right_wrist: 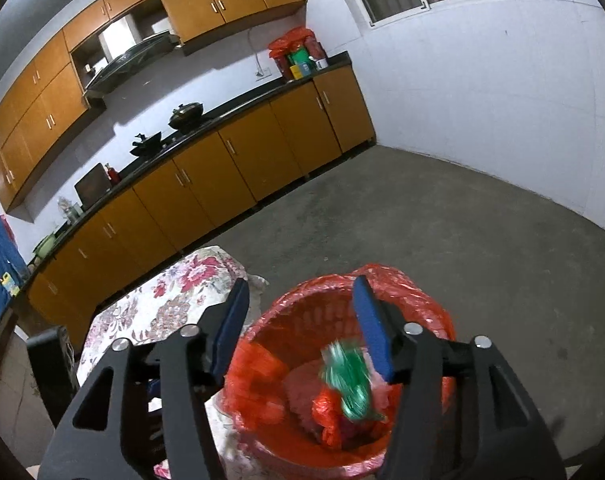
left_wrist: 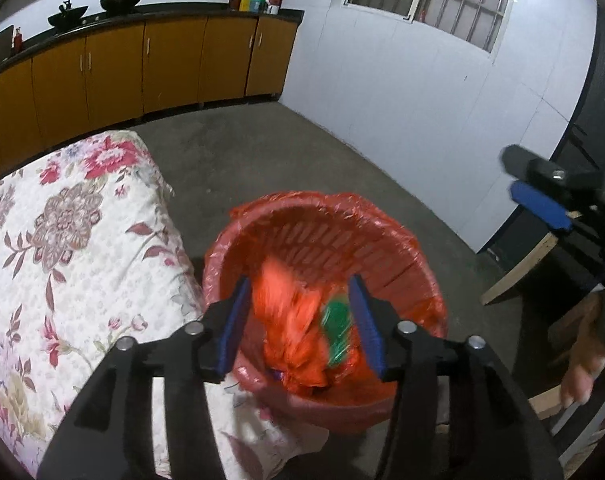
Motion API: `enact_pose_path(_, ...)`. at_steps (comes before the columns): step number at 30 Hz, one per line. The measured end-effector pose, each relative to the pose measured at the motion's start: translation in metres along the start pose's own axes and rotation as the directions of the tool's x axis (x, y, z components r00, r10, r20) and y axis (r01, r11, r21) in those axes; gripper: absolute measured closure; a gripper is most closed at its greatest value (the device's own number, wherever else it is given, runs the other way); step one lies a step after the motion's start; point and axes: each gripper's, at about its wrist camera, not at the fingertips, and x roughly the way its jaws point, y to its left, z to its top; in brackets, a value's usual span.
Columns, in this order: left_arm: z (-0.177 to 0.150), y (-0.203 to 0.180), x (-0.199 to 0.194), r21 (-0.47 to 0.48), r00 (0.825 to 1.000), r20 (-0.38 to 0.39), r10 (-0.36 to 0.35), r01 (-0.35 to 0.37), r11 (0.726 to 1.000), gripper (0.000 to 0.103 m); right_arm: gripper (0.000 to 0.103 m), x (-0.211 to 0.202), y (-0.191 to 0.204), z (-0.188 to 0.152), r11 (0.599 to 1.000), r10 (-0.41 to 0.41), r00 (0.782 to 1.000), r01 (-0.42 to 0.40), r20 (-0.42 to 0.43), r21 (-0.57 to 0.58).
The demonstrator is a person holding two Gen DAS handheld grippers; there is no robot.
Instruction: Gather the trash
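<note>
Left wrist view: left gripper (left_wrist: 300, 328) fingers apart, nothing pinched; crumpled orange plastic bag (left_wrist: 290, 320) lies loose between and below them, inside the red slatted wastebasket with red liner (left_wrist: 386, 232).
Right wrist view: right gripper (right_wrist: 302, 328) fingers apart, empty; blurred green wrapper (right_wrist: 348, 384) (seemingly mid-fall) under the right-hand finger, in the basket.

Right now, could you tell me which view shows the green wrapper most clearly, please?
The right wrist view: the green wrapper shows whole, though blurred, inside the red bin. In the left wrist view, the orange bag hides part of it.
</note>
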Motion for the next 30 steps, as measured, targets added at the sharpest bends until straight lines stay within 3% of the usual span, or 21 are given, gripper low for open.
enact_pose_path(2, -0.003, 0.006, -0.003, -0.014, 1.0, -0.003, 0.006, -0.007, 1.0, 0.051, 0.039, -0.007, -0.001, -0.003, 1.0, -0.011, 1.0, 0.012, 0.008, -0.006)
enact_pose_path(4, -0.007, 0.01, -0.011, -0.02, 1.0, 0.013, 0.027, -0.027, 0.999, 0.048, 0.023, -0.018, 0.001, -0.008, 0.999, -0.038, 0.999, 0.039, 0.028, -0.026)
enact_pose_path(9, -0.02, 0.012, -0.054, -0.012, 0.981, 0.132, 0.146, -0.146, 0.989, 0.024, 0.007, -0.047, 0.023, -0.02, 0.978, -0.115, 0.986, 0.133, 0.117, -0.16)
enact_pose_path(14, -0.039, 0.014, -0.113, -0.021, 0.923, 0.265, 0.28, -0.285, 0.958, 0.008, 0.007, -0.073, 0.046, -0.035, 0.958, -0.119, 0.973, 0.165, 0.196, -0.235)
enact_pose_path(17, -0.049, 0.017, -0.144, -0.046, 0.888, 0.314, 0.335, -0.338, 0.94, 0.005, 0.006, -0.089, 0.053, -0.045, 0.963, -0.117, 0.968, 0.165, 0.221, -0.211)
enact_pose_path(19, -0.061, 0.018, -0.166, -0.062, 0.852, 0.352, 0.388, -0.393, 0.918, 0.004, 0.004, -0.096, 0.058, -0.05, 0.965, -0.108, 0.969, 0.156, 0.221, -0.212)
enact_pose_path(22, -0.075, 0.016, -0.188, -0.087, 0.81, 0.375, 0.451, -0.454, 0.887, 0.004, 0.002, -0.1, 0.065, -0.057, 0.962, -0.106, 0.973, 0.152, 0.205, -0.227)
enact_pose_path(27, -0.094, 0.015, -0.214, -0.133, 0.778, 0.377, 0.503, -0.492, 0.861, 0.004, 0.002, -0.104, 0.078, -0.074, 0.962, -0.079, 0.985, 0.116, 0.155, -0.246)
enact_pose_path(30, -0.106, 0.015, -0.225, -0.155, 0.768, 0.365, 0.527, -0.508, 0.847, 0.004, 0.002, -0.109, 0.088, -0.087, 0.951, -0.088, 0.985, 0.128, 0.151, -0.28)
